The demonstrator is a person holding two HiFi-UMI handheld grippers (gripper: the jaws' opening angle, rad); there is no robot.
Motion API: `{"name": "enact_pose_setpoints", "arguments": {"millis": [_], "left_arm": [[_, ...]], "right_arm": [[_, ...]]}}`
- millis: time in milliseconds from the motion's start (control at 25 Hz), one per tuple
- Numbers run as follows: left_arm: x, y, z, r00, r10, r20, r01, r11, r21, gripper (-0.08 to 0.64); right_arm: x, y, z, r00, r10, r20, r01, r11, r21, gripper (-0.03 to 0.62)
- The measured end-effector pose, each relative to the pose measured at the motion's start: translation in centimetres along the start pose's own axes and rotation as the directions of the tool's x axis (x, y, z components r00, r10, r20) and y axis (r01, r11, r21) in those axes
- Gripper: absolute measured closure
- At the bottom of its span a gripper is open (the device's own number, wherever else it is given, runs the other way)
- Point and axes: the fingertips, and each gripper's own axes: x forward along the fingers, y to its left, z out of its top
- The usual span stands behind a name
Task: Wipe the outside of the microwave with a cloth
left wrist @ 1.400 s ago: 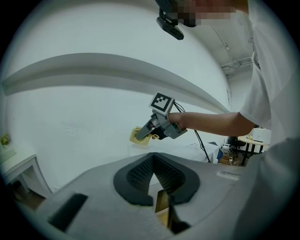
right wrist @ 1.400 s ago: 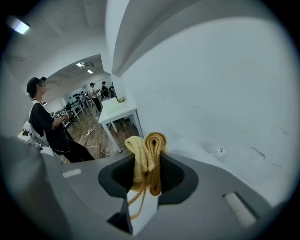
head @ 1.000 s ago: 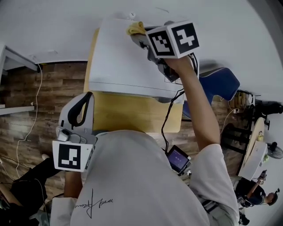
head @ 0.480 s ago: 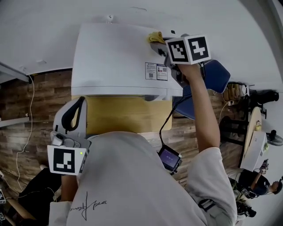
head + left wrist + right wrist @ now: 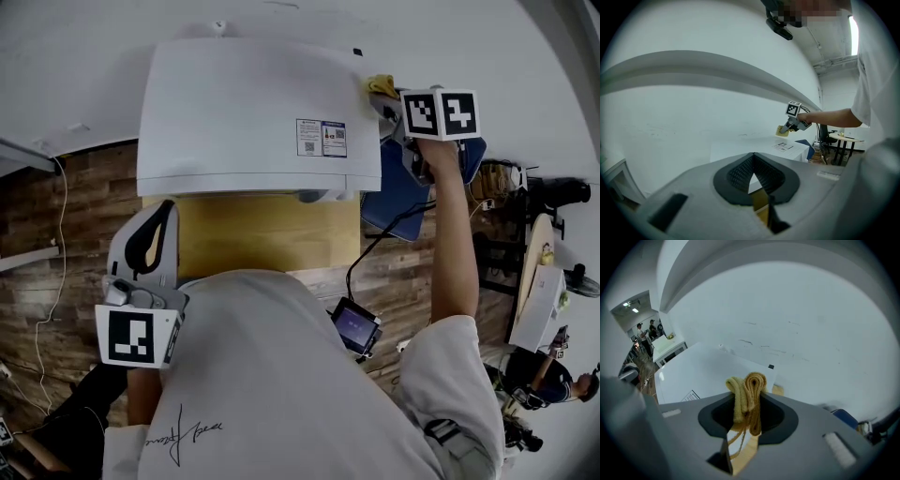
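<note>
Below, white microwave [image 5: 253, 112], cloth [image 5: 381, 86] perhaps against it, wooden table [image 5: 272, 239], plank floor [image 5: 56, 206].

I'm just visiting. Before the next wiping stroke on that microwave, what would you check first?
1. Cloth pinched firmly in the right gripper: ok, the jaws are closed on it.
2. Cloth touching the microwave: cannot tell; it sits at the top's back right corner.
3. Left gripper out of the way: ok; shut, empty, held low by the table.
4. Microwave top free of obstacles: ok, only a flat label.
5. Front and sides already wiped: cannot tell.
</note>
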Motion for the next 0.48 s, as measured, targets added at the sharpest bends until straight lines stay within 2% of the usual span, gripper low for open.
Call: {"name": "enact_pose_setpoints", "arguments": {"millis": [200, 480], "left_arm": [[0.3, -0.4, -0.2, 1.000, -0.020, -0.013, 0.020, 1.000, 0.001, 0.568], [0.5, -0.2, -0.2, 1.000, -0.013, -0.011, 0.013, 1.000, -0.012, 0.568]], "right_arm": [[0.4, -1.9, -1.9, 0.991, -0.119, -0.066, 0.114, 0.991, -0.077, 0.472], [1.3, -1.3, -2.3, 0.985, -0.148, -0.090, 0.139, 0.986, -0.096, 0.472]]}}
